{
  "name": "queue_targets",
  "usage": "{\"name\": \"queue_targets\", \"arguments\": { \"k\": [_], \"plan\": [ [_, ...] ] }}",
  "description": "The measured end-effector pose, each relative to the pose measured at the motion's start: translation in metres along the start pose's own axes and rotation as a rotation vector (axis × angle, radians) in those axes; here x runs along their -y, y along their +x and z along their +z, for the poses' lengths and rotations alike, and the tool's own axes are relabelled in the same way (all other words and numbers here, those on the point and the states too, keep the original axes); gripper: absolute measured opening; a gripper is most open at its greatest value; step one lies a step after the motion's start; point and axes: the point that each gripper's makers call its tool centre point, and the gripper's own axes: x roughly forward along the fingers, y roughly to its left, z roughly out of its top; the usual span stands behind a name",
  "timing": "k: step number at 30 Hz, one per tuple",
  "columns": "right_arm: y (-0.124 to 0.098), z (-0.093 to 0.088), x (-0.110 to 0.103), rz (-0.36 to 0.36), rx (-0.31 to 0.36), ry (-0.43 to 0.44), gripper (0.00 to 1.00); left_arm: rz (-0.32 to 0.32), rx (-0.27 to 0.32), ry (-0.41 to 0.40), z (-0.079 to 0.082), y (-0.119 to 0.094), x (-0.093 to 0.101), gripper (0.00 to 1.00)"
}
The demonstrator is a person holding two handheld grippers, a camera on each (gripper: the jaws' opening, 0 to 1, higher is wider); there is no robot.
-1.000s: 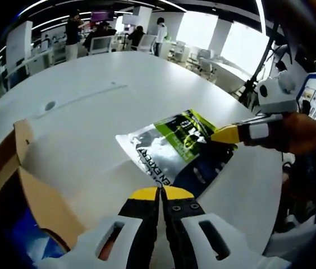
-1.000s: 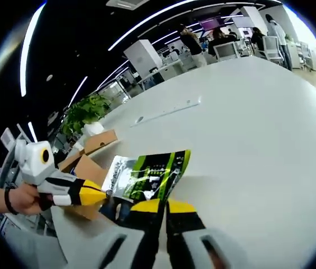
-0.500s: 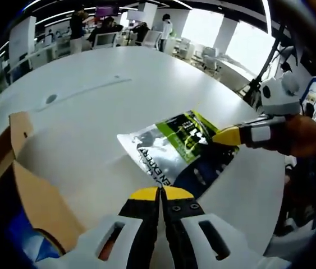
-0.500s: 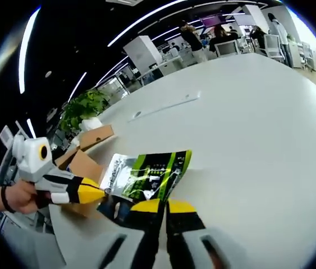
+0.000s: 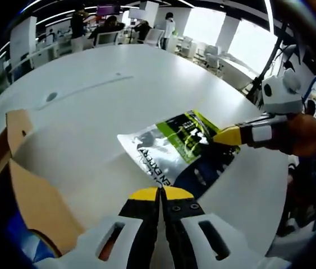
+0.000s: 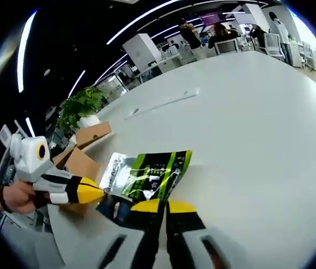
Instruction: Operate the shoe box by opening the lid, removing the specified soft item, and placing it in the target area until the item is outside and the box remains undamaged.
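Observation:
A soft foil bag, printed green, black and silver, hangs just above the white table, casting a shadow. My left gripper is shut on its near edge. From the right, my right gripper pinches the bag's far corner. In the right gripper view the same bag sits between my right gripper, shut on its lower edge, and my left gripper, gripping its left corner. The brown cardboard shoe box stands open at the left, its lid flap raised.
A hand holds the right gripper. The table has a long slot and a round hole farther off. A potted plant, desks and people stand beyond the table's far edge.
Both views have shifted slightly with the hands. The bag stays held between both grippers in about the same place.

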Motion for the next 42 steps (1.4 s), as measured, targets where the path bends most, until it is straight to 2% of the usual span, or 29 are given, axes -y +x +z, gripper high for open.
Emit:
{"name": "queue_targets", "arguments": {
  "k": [24,34,42],
  "plan": [
    [0.0076,-0.0078,0.0061,-0.022,-0.031,-0.004,0.00,0.004,-0.008,0.018,-0.0016,0.0036,-0.0011,0.00],
    [0.0093,-0.0043,0.0085,-0.027,-0.016,0.009,0.00,0.000,-0.013,0.027,-0.0026,0.0049,-0.0004,0.00],
    [0.0093,-0.0086,0.0082,-0.027,-0.025,0.011,0.01,-0.005,-0.015,0.021,-0.0038,0.0049,0.0004,0.00]
  ]
}}
